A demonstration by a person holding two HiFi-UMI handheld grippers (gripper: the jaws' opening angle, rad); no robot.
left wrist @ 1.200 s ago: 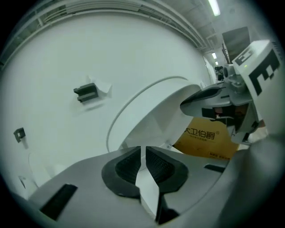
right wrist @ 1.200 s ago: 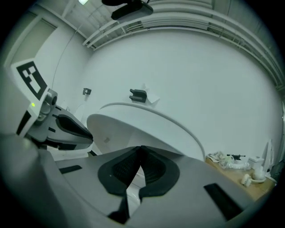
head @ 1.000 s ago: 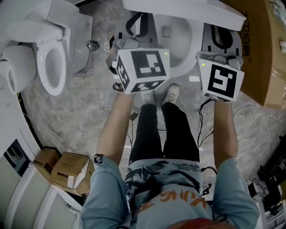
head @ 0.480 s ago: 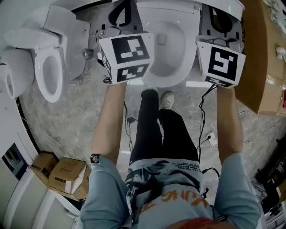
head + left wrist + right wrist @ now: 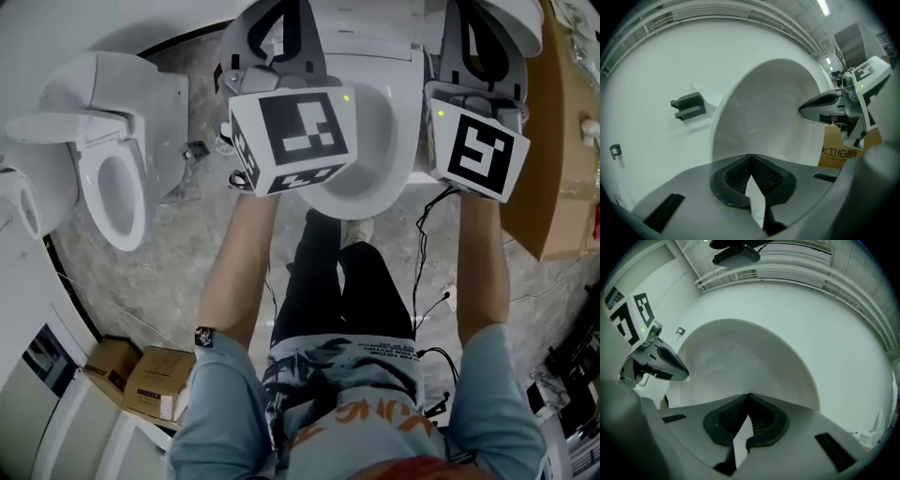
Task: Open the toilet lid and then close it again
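1. Since a second ago, both grippers have gone forward and a little up. Their marker cubes then hung before the near rim of the toilet; now they sit over the bowl, and the toilet fills more of the top of the head view.
2. The person has come closer as well. The shoe that stood clear of the bowl now lies just under its near rim.
3. The left gripper has its jaws closed, tip against tip, with nothing between them. They were all but closed through the whole second.
4. The right gripper is likewise closed and empty, as it was before.
5. The lid is raised and stands upright at the back of the toilet, straight ahead of both pairs of jaws. Whether the tips touch it cannot be told.
6. Each gripper shows at the side of the other's view, so the two point side by side at the lid.
7. The floor is grey marbled stone. The toilet stands at its far edge against a white wall, which carries a small dark bracket left of the lid.
8. A second toilet stands by the floor's left edge, well apart from the first.
9. Cardboard boxes lie near the near-left corner. A large carton runs along the right edge, and cables trail over the floor to the right of the person's legs.
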